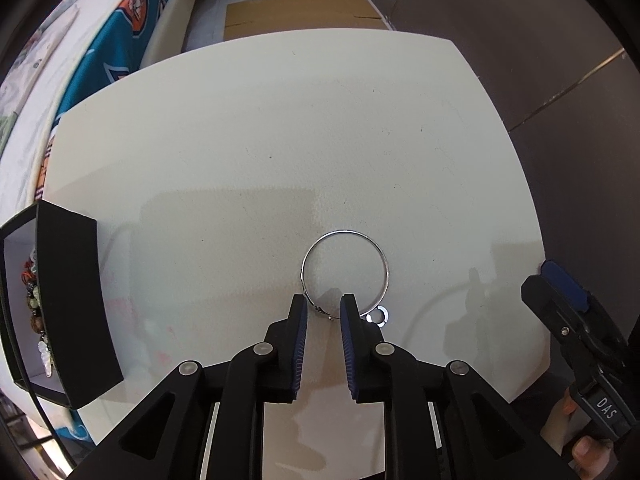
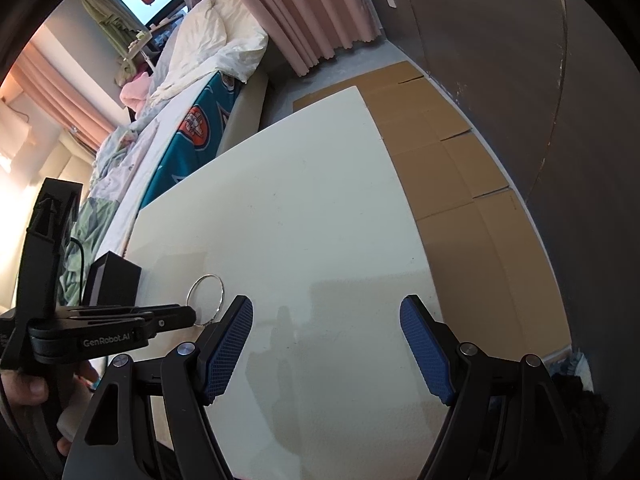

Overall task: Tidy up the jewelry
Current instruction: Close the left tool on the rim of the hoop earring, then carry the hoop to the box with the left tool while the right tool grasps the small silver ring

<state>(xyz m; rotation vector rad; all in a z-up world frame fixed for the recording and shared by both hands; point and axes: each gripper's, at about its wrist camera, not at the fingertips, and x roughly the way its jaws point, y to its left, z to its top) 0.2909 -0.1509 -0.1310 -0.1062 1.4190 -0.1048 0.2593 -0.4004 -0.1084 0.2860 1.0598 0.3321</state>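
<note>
Lying flat on white table (image 1: pixel 280 140): thin silver bangle (image 1: pixel 345 270), small clasp at 6 o'clock between narrowly parted left gripper (image 1: pixel 324 314) pads, unpinched. Right gripper (image 2: pixel 326 344) wide, empty.

Count, both wrist views combined:

- Tables: 1, white top (image 1: pixel 280 140).
- Silver bangles: 1 (image 1: pixel 345 268), lying on the table near the front edge; 1 small ring charm (image 1: pixel 379 315) at its near right.
- Jewelry boxes: 1, black, open (image 1: pixel 80 312), at the table's left edge. Beaded pieces (image 1: pixel 34 300) inside it form a cluster; individual count cannot be resolved.
- Grippers: 2, left gripper (image 1: pixel 324 310) and right gripper (image 2: pixel 326 320), 2 blue-padded fingers each.
- Hands: 2 partly visible, one per gripper handle.
- Beds: 1 (image 2: pixel 188 92), far left.
- Flattened cardboard (image 2: pixel 440 152) on the floor: several panels, far right.
</note>
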